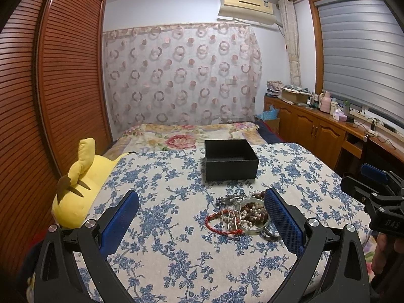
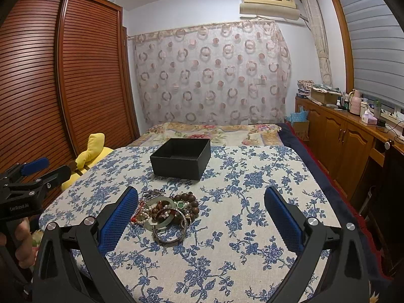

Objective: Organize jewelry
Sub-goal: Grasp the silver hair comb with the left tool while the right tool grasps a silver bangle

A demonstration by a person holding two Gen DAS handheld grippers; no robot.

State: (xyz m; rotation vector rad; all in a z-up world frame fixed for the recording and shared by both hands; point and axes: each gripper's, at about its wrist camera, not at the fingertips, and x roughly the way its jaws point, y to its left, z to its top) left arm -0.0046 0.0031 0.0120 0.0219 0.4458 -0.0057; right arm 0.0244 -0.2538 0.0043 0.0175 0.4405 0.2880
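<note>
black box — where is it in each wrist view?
Left wrist: black box sits just right of center, beyond the jewelry pile.
Right wrist: black box sits left of center, beyond the same pile.
Shared landmark: yellow plush toy at the cloth's left edge.

My left hand-held gripper [image 1: 202, 214] fills the lower part of its own view, blue-padded fingers [image 1: 121, 217] spread wide apart, gripping nothing. My right hand-held gripper [image 2: 200, 217] sits likewise in its view's lower part, fingers [image 2: 284, 217] equally splayed. My left hand [image 2: 21, 242] shows at that view's lower left edge.
</note>
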